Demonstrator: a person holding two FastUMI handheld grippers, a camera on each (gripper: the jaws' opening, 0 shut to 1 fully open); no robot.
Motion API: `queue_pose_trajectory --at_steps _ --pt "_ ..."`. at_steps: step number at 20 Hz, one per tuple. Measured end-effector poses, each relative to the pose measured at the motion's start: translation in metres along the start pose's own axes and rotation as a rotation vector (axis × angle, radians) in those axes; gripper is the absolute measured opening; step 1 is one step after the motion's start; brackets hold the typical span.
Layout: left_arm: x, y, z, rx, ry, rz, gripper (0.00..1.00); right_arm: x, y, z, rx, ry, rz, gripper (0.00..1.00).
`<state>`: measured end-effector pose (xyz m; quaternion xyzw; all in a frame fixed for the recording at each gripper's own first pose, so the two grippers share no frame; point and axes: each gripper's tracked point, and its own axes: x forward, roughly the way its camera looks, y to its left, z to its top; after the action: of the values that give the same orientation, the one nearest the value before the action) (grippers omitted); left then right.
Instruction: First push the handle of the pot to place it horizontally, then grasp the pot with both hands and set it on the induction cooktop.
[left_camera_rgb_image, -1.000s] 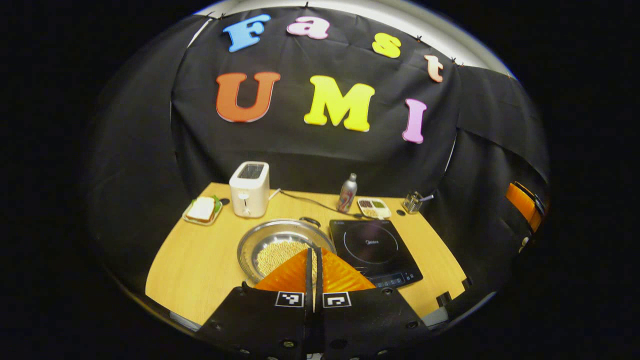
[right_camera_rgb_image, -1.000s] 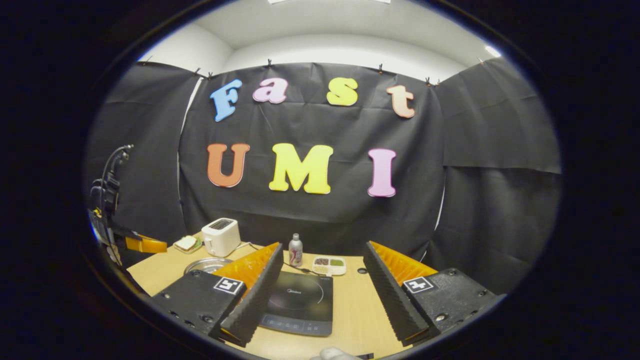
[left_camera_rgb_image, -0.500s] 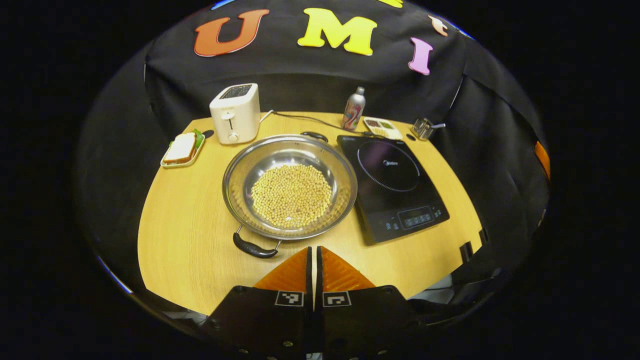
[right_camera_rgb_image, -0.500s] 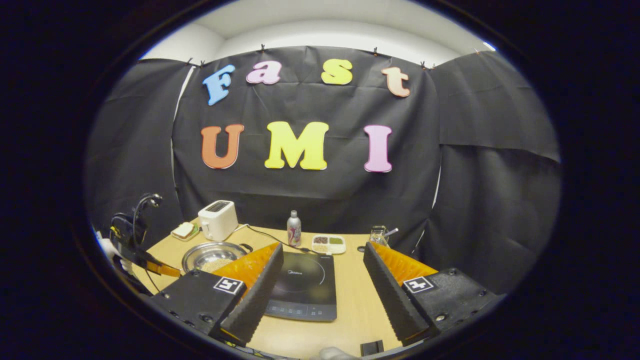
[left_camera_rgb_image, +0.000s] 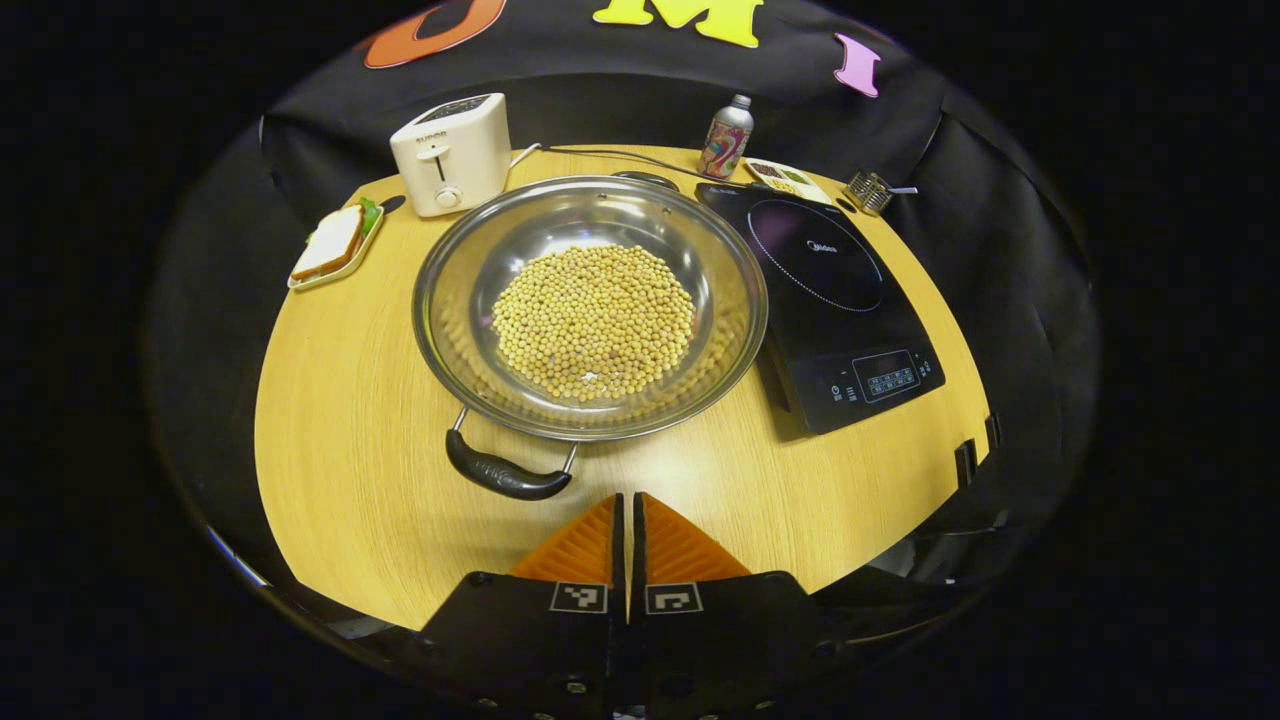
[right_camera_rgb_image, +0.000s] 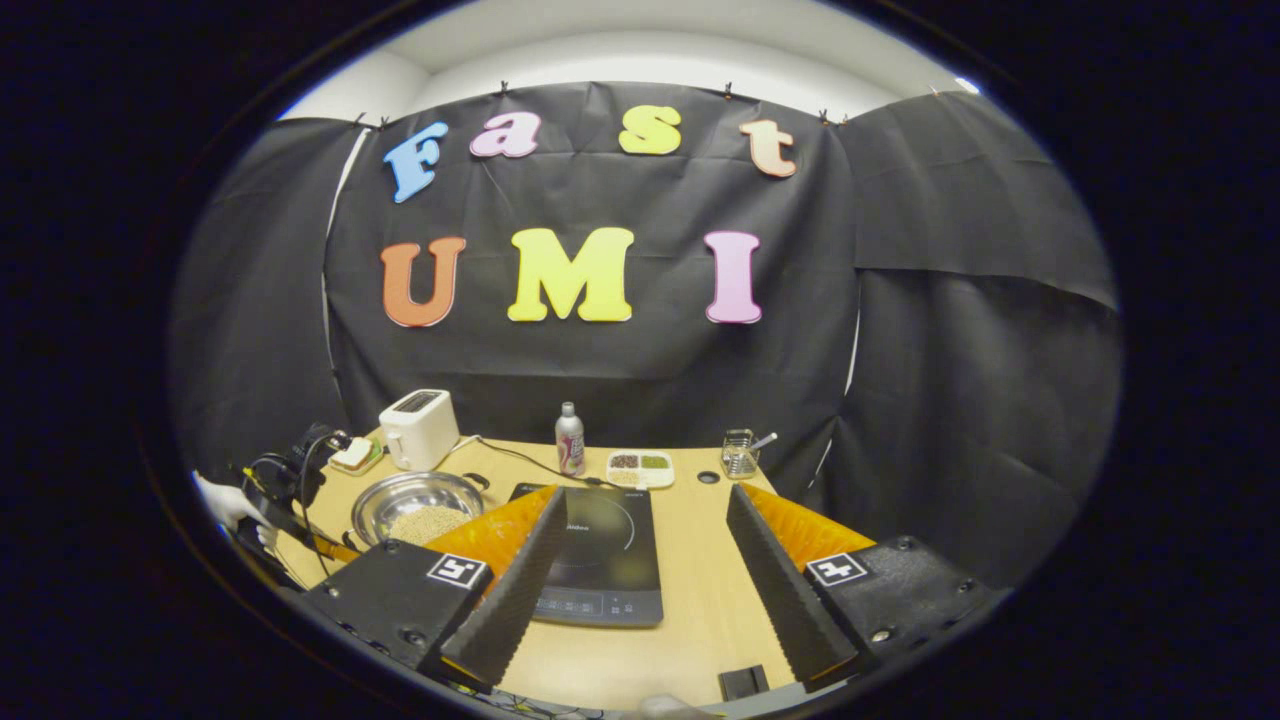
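Left gripper view: left gripper fingers together, hovering just below near handle at 10 o'clock; pot beside cooktop. Right gripper fingers apart, holding nothing.
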<state>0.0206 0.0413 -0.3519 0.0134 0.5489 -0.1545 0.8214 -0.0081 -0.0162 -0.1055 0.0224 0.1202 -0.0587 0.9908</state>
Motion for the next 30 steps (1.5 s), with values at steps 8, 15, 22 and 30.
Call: queue_pose_trajectory --at_steps 8,15,22,30 --pt "0.023 0.008 0.006 0.006 0.072 0.027 0.0 0.0 -0.018 -0.01 0.016 0.026 -0.022 1.0" --pt "0.032 0.028 0.005 -0.029 0.103 0.058 0.0 0.006 -0.037 -0.014 0.014 0.035 -0.06 0.97" --pt "0.032 0.052 0.005 -0.042 0.111 0.096 0.0 0.016 -0.04 -0.01 0.011 0.035 -0.069 0.97" --pt "0.03 0.081 0.011 -0.094 0.101 0.116 0.1 0.025 -0.037 -0.006 0.0 0.04 -0.071 1.0"
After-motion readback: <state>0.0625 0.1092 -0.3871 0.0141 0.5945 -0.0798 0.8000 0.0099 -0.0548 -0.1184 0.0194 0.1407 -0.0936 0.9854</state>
